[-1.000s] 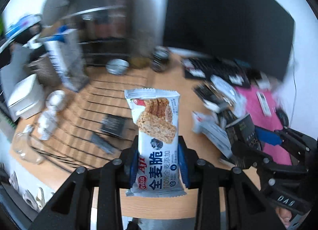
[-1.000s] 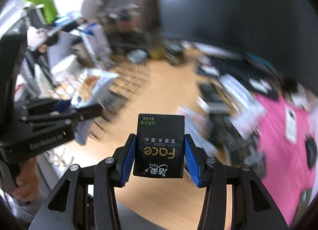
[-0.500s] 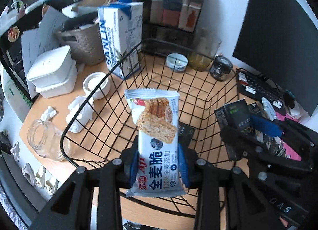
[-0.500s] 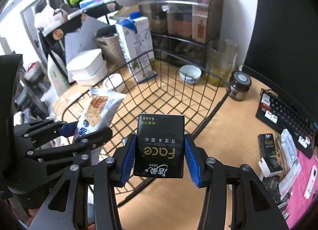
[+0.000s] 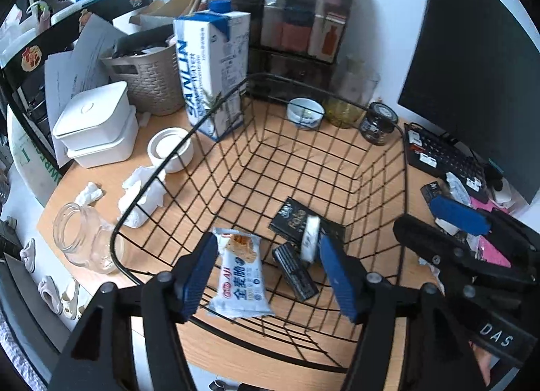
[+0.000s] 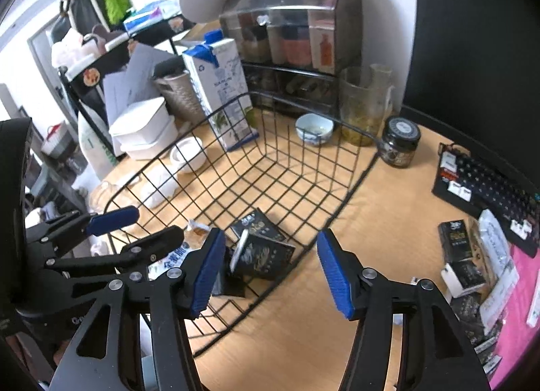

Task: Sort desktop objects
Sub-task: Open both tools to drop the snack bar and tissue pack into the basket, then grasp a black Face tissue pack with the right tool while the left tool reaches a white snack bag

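Left wrist view: left gripper (image 5: 266, 276) fingers spreading wide, holding nothing, snack packet (image 5: 241, 278) lying loose in wire basket (image 5: 401, 168) at table's near edge. Right gripper (image 6: 270, 269) fingers likewise opening, empty, black tissue pack (image 6: 261, 252) tumbling in. Remaining: more packs (image 6: 462, 256) waiting near keyboard (image 6: 489, 181), unsorted.

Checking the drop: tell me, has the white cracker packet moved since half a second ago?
Yes. The white cracker packet has left the left gripper, whose fingers have just opened, and now lies lower, inside the black wire basket.
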{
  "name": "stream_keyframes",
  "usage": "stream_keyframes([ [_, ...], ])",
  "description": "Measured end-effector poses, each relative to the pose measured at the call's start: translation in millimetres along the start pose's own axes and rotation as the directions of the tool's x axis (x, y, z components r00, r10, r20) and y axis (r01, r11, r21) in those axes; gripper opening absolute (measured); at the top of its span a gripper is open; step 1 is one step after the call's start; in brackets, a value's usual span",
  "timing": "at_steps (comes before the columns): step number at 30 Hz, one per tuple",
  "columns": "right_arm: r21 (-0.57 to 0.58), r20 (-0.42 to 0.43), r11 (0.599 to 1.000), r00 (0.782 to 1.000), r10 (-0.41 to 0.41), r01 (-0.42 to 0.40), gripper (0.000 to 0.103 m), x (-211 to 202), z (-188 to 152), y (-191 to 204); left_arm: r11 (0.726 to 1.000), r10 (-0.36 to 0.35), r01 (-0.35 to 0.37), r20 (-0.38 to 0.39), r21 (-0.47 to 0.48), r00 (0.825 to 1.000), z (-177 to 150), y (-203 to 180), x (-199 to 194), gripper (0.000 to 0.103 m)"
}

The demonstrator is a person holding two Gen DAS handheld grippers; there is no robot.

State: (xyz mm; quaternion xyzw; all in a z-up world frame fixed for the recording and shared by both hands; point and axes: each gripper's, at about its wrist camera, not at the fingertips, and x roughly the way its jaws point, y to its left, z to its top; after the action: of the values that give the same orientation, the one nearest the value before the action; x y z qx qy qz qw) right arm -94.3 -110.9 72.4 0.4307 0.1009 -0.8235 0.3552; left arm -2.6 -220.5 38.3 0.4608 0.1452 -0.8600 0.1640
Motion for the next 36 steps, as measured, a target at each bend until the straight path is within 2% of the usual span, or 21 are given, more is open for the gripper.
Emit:
stream_keyframes([
  [5, 0.001, 0.012, 0.999, 0.999, -0.037, 0.037, 0.058, -23.0, -15.7, -16.8, 0.997, -0.024, 0.023, 0.007, 0.07, 1.0, -9.3, -28.8, -8.3, 0.069],
  [10, 0.038, 0.035, 0.996, 0.995, -0.088, 0.087, 0.058, -61.8, -42.9, -51.1, 0.987, -0.066, 0.063, 0.015, 0.149, 0.998, -24.4, -67.6, -21.2, 0.069],
  [12, 0.057, 0.039, 0.991, 0.991, -0.127, 0.124, 0.058, -76.7, -57.9, -67.6, 0.976, -0.099, 0.096, 0.007, 0.194, 0.995, -32.3, -89.0, -25.8, 0.069],
  [15, 0.09, 0.022, 0.981, 0.984, -0.175, 0.172, 0.062, -91.7, -80.8, -95.6, 0.945, -0.15, 0.154, -0.033, 0.289, 0.988, -51.0, -132.4, -26.3, 0.07],
  [20, 0.177, -0.032, 0.954, 0.97, -0.241, 0.243, 0.062, -103.6, -124.1, -152.8, 0.905, -0.155, 0.192, -0.125, 0.38, 0.98, -77.2, -194.4, 1.1, 0.072],
  [24, 0.202, -0.085, 0.937, 0.958, -0.272, 0.284, 0.062, -102.1, -154.9, -191.8, 0.898, -0.168, 0.251, -0.246, 0.36, 0.955, -83.8, -226.9, 43.2, 0.072],
  [30, 0.159, -0.176, 0.932, 0.938, -0.299, 0.327, 0.062, -87.2, -184.8, -239.3, 0.924, -0.195, 0.281, -0.312, 0.261, 0.93, -71.1, -244.6, 77.1, 0.072],
  [32, 0.157, -0.187, 0.933, 0.937, -0.294, 0.324, 0.062, -82.9, -188.5, -251.1, 0.928, -0.206, 0.292, -0.333, 0.23, 0.92, -65.4, -247.4, 86.0, 0.072],
  [36, 0.164, -0.201, 0.943, 0.945, -0.256, 0.29, 0.063, -73.1, -192.5, -266.4, 0.933, -0.204, 0.292, -0.358, 0.212, 0.911, -58.4, -255.7, 100.3, 0.073],
])
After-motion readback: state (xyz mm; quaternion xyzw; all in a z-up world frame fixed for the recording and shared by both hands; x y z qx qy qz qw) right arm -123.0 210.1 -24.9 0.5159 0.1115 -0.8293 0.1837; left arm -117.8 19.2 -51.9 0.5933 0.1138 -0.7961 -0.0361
